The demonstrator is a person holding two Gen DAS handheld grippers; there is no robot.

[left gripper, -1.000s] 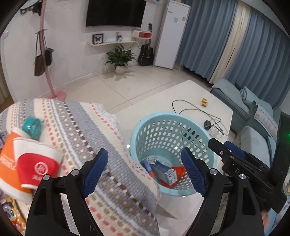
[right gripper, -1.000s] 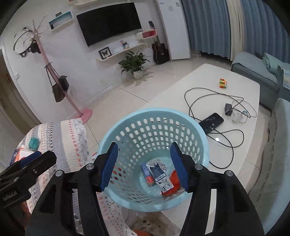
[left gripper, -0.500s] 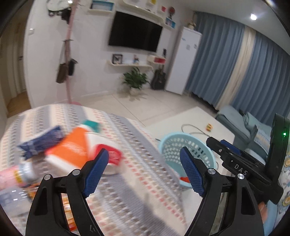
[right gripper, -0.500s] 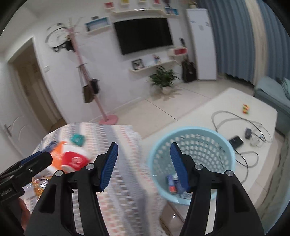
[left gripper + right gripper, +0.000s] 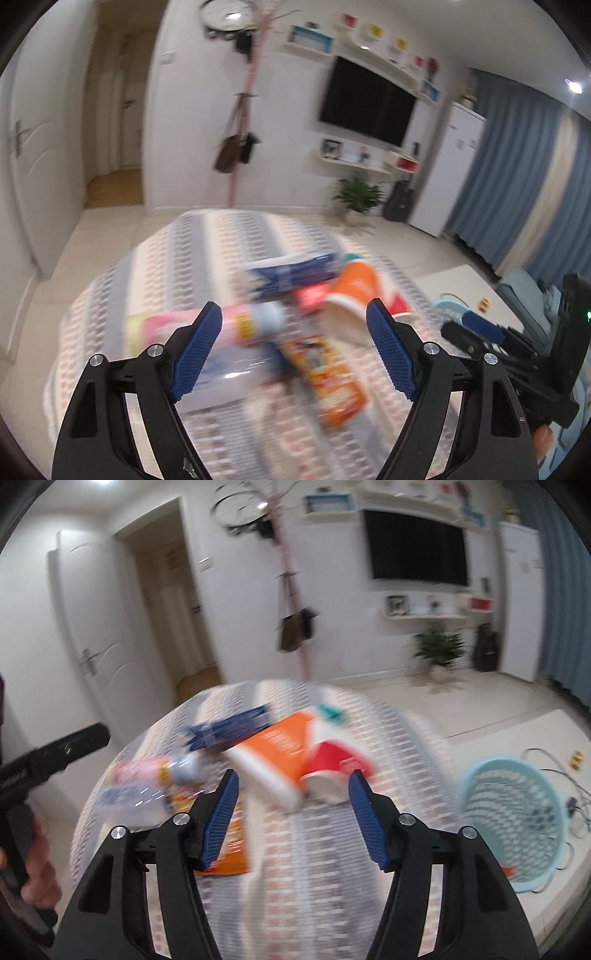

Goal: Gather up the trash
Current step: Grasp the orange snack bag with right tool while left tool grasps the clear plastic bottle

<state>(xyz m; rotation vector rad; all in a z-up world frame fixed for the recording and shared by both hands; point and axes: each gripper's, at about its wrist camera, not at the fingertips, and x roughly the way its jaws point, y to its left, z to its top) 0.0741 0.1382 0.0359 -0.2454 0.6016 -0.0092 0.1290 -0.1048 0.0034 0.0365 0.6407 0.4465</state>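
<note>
Left gripper (image 5: 293,354): jaws held wide, nothing between the pads; its jaws have just been closing a little. Right gripper (image 5: 291,819): jaws likewise apart and empty, and just opening further. Both are seen poised above the patterned cloth-covered table (image 5: 332,867), not touching anything. The trash is heaped toward the far middle of the tabletop, much blurred. Nearest the right gripper, an orange paper cup (image 5: 273,753) and a red paper cup (image 5: 332,771) lie on their sides, touching, long axes roughly crosswise to each other, white rims turned toward the near edge. Behind them a dark blue wrapper (image 5: 229,727) is laid with its long axis running left to right. A pink-labelled bottle (image 5: 207,325) is lying on its side, long axis along the near-left of the heap, which end is the cap cannot be told. An orange snack packet (image 5: 332,384) lies flat, long axis running toward the near edge. The light blue basket (image 5: 513,812) stands beyond the table's right edge. Judged: the step is a reach for the next piece. A cup is best taken across its short axis, near the rim, with a slowed, settled approach so neighbours are not knocked off the edge.
</note>
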